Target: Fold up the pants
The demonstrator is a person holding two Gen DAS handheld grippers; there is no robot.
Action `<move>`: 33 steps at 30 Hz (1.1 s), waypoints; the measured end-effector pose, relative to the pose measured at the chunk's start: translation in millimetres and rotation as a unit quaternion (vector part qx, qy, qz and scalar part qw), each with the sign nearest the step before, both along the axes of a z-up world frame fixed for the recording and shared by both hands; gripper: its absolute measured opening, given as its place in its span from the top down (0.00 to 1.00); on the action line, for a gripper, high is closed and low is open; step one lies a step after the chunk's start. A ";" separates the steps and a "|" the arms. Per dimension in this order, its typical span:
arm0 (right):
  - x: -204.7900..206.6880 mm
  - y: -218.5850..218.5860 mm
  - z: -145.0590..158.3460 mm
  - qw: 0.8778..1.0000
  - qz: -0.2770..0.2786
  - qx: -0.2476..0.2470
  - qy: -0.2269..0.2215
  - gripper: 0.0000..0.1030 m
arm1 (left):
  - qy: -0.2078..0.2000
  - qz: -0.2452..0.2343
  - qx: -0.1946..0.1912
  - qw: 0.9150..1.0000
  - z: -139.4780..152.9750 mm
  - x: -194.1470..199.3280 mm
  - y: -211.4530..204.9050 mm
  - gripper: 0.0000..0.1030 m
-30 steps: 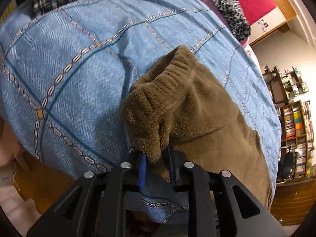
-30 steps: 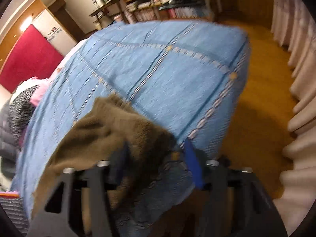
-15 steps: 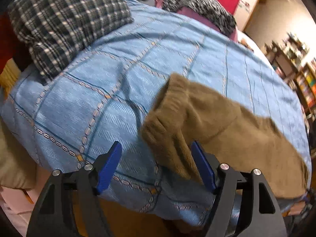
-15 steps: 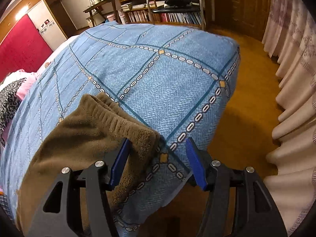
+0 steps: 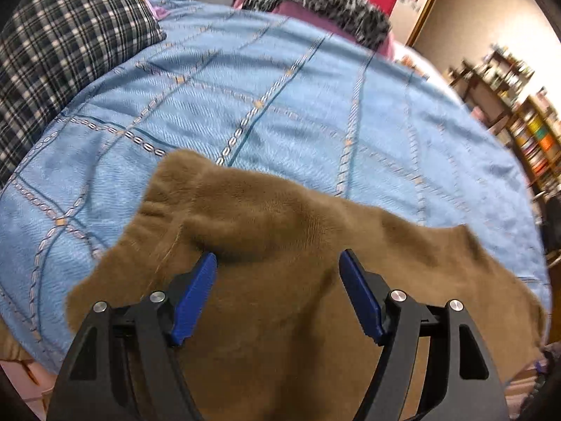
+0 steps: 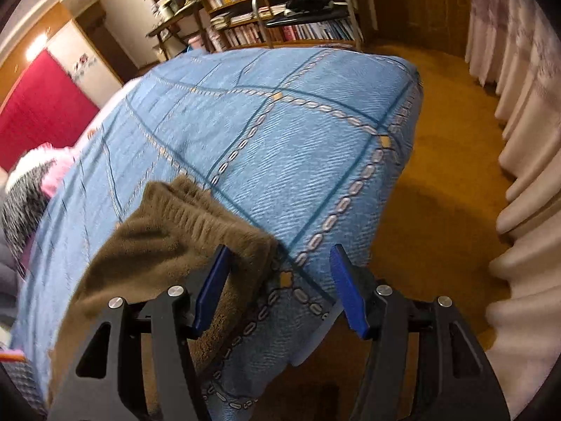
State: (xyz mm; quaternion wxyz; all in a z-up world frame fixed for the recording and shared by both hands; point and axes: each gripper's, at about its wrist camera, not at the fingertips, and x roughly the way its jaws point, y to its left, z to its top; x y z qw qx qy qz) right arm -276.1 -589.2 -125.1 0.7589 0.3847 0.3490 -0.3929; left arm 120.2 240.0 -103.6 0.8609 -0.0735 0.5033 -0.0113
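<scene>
Pants now fill the gap between the left gripper fingers — both grippers gape empty, right gripper unchanged at the waistband corner.

The pants lie on the bed at lower frame; a pillow sits upper left.

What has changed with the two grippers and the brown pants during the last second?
The left gripper, which pinched the brown pants a second ago, has let go and is open. The right gripper, then around the waistband end, is open too. The pants lie flatter now, on the same blue bedspread.
</scene>
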 end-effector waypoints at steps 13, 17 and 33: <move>98.2 55.2 28.0 0.981 0.163 -0.105 -0.032 0.41 | -0.055 -0.055 0.046 0.996 22.9 -11.3 -72.0 0.30; 133.0 57.3 8.4 0.980 0.183 -0.057 -0.052 0.41 | -0.045 -0.070 0.031 0.996 13.1 -13.8 -93.4 0.30; 162.9 21.3 -27.3 0.983 0.173 -0.044 -0.034 0.48 | -0.018 -0.060 0.054 0.997 -34.0 -9.8 -107.5 0.29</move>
